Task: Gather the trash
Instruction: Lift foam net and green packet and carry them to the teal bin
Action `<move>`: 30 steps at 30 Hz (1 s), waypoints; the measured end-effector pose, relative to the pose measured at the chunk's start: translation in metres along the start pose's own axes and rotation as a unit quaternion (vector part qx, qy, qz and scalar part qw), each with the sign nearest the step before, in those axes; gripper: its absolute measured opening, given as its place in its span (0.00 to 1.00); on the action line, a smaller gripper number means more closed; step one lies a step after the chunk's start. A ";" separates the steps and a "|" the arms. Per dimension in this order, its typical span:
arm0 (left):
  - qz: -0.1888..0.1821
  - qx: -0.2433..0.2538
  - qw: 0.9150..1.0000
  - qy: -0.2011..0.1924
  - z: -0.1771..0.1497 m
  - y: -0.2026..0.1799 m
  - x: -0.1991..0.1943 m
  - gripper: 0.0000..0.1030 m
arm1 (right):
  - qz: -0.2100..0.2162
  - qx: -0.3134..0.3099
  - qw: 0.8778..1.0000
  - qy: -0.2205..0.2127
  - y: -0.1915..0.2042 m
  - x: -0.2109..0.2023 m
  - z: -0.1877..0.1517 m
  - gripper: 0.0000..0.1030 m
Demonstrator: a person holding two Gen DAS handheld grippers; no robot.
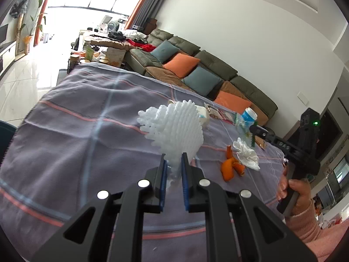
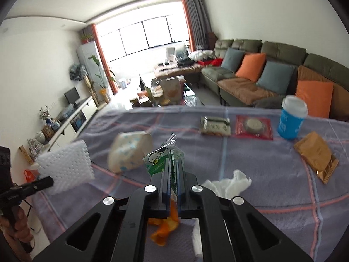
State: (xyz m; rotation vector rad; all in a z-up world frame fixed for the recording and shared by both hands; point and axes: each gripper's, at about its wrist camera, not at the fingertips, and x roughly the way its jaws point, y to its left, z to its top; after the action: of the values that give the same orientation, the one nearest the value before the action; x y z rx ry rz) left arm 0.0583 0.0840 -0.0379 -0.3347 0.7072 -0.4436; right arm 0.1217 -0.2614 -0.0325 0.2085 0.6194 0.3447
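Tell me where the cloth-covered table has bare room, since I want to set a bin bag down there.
The widest bare stretch of the checked cloth lies left of the foam net, toward the window-side edge. Crowding is on the sofa side: orange peel, crumpled tissue, blue cup, brown packet and red packet.

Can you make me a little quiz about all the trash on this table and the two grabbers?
1. True or false: the left gripper is shut on the white foam net.
2. What does the right gripper pinch? A) the blue cup B) the green cartoon wrapper C) the crumpled tissue
3. Fill in: the orange peel lies on the table right beside the crumpled ____.

Key: 1 true; 2 B; 3 tissue.
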 end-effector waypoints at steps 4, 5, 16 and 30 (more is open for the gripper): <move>0.006 -0.005 1.000 -0.013 0.000 0.006 -0.012 0.13 | 0.040 -0.013 0.999 -0.010 0.021 -0.007 0.007 0.04; 0.009 -0.006 1.000 -0.015 0.000 0.008 -0.016 0.13 | 0.049 -0.015 0.999 -0.010 0.025 -0.007 0.007 0.04; 0.052 -0.033 0.997 -0.047 -0.008 0.040 -0.059 0.13 | 0.168 -0.048 0.984 0.032 0.098 0.031 0.008 0.04; 0.142 -0.095 0.981 -0.096 -0.021 0.096 -0.126 0.13 | 0.270 -0.100 0.954 0.084 0.194 0.081 0.007 0.04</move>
State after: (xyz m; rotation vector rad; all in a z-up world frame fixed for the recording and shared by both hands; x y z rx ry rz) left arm -0.0142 0.2256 -0.0260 -0.4426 0.5978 -0.0699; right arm 0.1381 -0.0526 -0.0134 0.1516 0.6850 0.9584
